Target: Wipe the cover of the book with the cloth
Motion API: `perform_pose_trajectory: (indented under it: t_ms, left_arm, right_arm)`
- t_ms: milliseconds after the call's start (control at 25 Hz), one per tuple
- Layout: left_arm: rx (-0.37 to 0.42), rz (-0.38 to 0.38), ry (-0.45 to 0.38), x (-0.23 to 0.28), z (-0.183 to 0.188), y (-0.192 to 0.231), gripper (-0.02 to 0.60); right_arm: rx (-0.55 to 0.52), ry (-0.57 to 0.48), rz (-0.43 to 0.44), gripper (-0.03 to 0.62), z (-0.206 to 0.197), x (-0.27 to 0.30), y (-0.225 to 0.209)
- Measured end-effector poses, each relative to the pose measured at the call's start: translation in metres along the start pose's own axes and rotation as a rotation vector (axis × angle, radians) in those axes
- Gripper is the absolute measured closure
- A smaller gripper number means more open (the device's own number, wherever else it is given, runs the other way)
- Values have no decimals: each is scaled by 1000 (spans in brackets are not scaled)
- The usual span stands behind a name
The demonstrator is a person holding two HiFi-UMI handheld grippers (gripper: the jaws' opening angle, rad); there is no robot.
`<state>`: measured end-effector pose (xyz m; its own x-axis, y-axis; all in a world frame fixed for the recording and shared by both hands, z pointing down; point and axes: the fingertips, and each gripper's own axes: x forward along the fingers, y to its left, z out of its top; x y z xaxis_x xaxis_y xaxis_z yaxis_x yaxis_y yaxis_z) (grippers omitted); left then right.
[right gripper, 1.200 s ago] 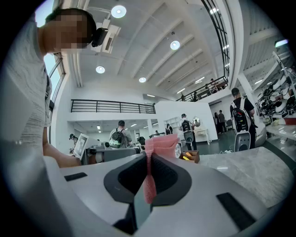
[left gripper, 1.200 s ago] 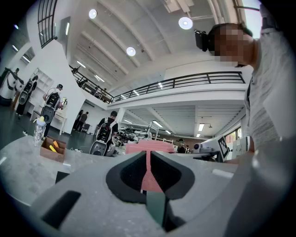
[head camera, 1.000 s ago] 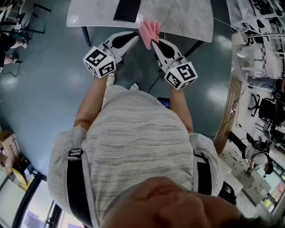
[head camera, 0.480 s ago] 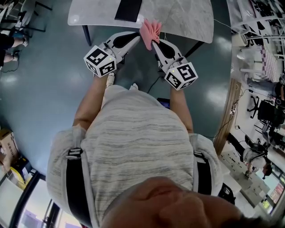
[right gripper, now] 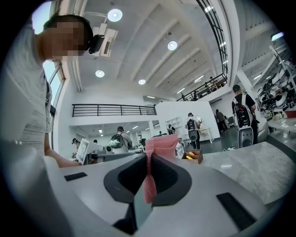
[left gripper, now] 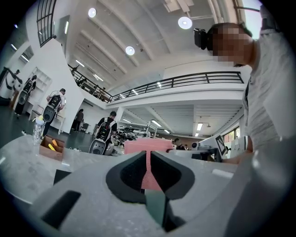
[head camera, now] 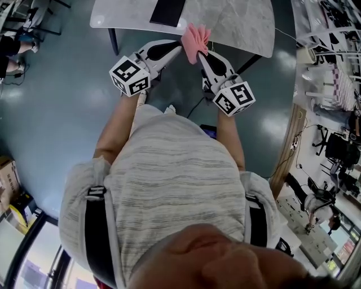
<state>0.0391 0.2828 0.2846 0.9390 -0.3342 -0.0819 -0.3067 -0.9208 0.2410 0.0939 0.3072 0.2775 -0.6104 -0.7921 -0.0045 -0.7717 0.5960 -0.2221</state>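
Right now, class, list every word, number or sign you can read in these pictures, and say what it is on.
No readable text anywhere.
Left cube, right cube: square markers only, no letters.
Book: cover plain dark.
Cloth: no print.
Box: too small to read.

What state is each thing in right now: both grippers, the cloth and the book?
left gripper: shut, fingers pinching the cloth.
right gripper: shut, fingers pinching the cloth.
cloth: pink, bunched, held up between both grippers at the near edge of the table, not touching the book.
book: lying flat on the table, dark cover up, nothing touching it.
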Motion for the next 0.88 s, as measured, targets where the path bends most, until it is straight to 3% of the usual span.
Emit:
perform_pose_trajectory:
  t_ms: [200,480,880]
  left_arm:
    - [-10,18,13,-4,-7,2,541]
    - [-16,59,3,-17,3,40,541]
    - [-12,56,2,-23,31,153,541]
  right_arm:
    - [10,-6,-3,568,-2,1,-3]
    - [31,5,6,568,-6,42,-6]
    - [43,0,-16,568,1,143,-42]
